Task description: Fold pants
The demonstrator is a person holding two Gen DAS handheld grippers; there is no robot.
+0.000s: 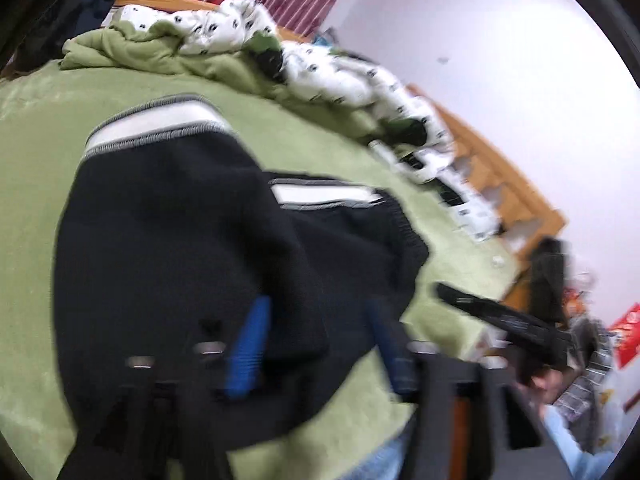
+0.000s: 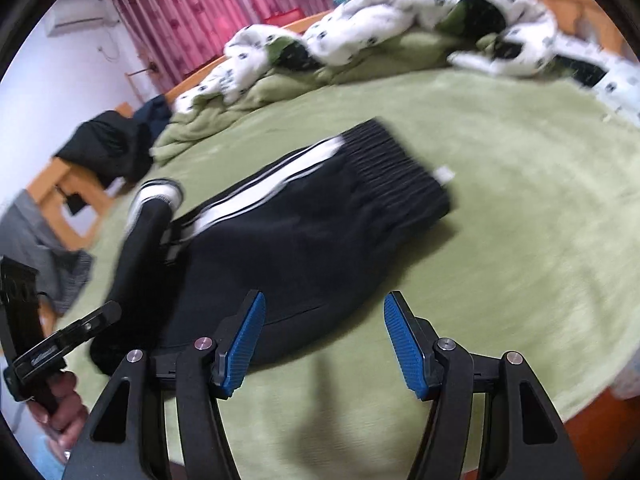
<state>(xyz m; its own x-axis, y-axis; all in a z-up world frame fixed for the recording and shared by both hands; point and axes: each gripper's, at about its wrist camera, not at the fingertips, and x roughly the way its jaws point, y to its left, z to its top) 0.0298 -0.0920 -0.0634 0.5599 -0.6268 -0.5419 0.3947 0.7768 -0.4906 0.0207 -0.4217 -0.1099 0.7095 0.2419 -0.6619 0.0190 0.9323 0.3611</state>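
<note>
Black pants with white side stripes (image 2: 304, 216) lie on the green bed cover, folded lengthwise, ribbed waistband (image 2: 396, 164) at the far end, cuffs (image 2: 158, 194) at the left. In the left wrist view the pants (image 1: 180, 240) fill the middle, with white-striped cuffs (image 1: 156, 122) at the top. My left gripper (image 1: 316, 336) is open just above the near part of the pants, holding nothing; the view is blurred. It also shows at the left edge of the right wrist view (image 2: 60, 344). My right gripper (image 2: 324, 336) is open and empty over the pants' near edge.
A crumpled white and green quilt (image 2: 384, 32) lies along the far side of the bed. Dark clothes (image 2: 108, 148) hang on the wooden bed frame at the left. Green bed cover (image 2: 520, 200) stretches to the right. Red curtains hang behind.
</note>
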